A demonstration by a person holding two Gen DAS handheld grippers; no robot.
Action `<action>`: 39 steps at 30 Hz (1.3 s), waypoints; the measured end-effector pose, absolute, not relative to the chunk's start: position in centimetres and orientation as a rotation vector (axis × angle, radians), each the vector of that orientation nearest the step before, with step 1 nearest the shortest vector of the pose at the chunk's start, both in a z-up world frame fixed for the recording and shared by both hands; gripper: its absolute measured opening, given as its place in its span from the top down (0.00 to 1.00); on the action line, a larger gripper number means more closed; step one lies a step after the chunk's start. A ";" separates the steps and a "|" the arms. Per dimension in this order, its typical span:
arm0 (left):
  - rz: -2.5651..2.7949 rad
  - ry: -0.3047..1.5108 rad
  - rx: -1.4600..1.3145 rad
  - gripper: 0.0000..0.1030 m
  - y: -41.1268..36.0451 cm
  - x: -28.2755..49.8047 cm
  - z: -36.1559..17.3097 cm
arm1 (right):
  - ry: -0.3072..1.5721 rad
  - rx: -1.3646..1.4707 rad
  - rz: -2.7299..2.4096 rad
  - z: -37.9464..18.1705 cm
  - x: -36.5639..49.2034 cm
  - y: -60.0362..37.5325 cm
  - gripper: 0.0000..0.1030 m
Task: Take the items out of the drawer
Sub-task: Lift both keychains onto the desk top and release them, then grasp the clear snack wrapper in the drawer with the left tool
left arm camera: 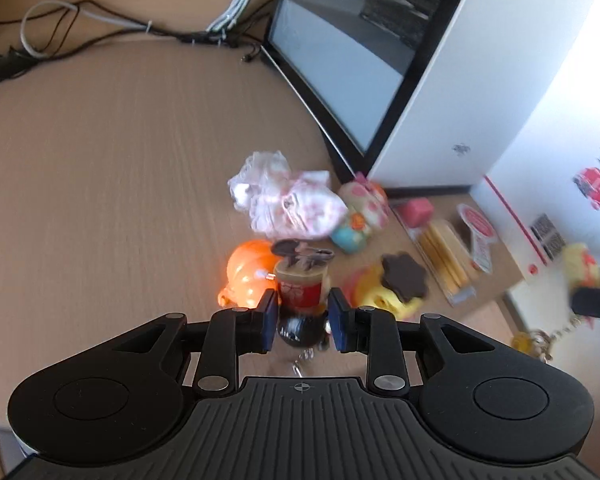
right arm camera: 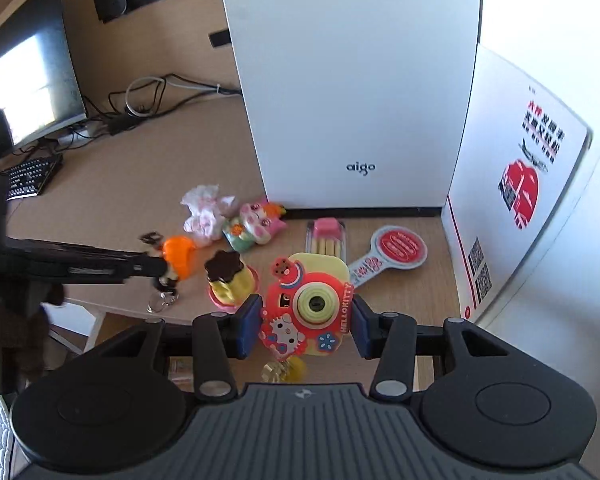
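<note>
Crowding is the main risk: both grippers carry toys over a desk point(right arm camera: 112, 188) already littered with others. The left gripper point(left arm camera: 304, 320) has its jaws narrow around a small keychain figure point(left arm camera: 302, 292), whose ring dangles below; the loose chain could snag the orange toy point(left arm camera: 248, 276) or the pudding toy point(left arm camera: 400, 284) just beside it as it comes down. The right gripper point(right arm camera: 306, 326) holds a toy camera point(right arm camera: 306, 308) by its sides, jaws at middling width; the grip looks low on a rounded body (a charm hangs under it), so the toy might tip or slide out if swung.

Only the right view shows the left gripper's arm reaching across, the keyboard point(right arm camera: 28, 178) and the drawer edge at lower left; the left view is blurred, but shows the figure between its pads. The drawer's inside appears in neither.
</note>
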State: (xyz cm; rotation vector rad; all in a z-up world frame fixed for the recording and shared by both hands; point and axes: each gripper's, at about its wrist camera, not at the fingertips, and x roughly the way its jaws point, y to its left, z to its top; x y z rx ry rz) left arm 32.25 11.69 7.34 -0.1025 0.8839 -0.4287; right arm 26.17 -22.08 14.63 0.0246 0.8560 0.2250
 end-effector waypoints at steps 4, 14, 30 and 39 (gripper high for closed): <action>-0.402 0.850 -0.096 0.70 11.5 33.6 7.2 | 0.861 0.032 0.223 14.1 26.0 -22.6 0.55; -0.376 0.685 -0.214 0.71 14.5 32.4 13.0 | 0.853 0.082 0.236 13.9 26.9 -22.9 0.55; -0.588 0.949 0.177 0.71 12.8 21.2 6.2 | 0.845 0.040 0.243 10.0 36.5 -18.8 0.54; -0.610 0.994 0.296 0.71 12.4 20.0 3.9 | 0.781 0.120 0.274 12.7 31.5 -21.3 0.52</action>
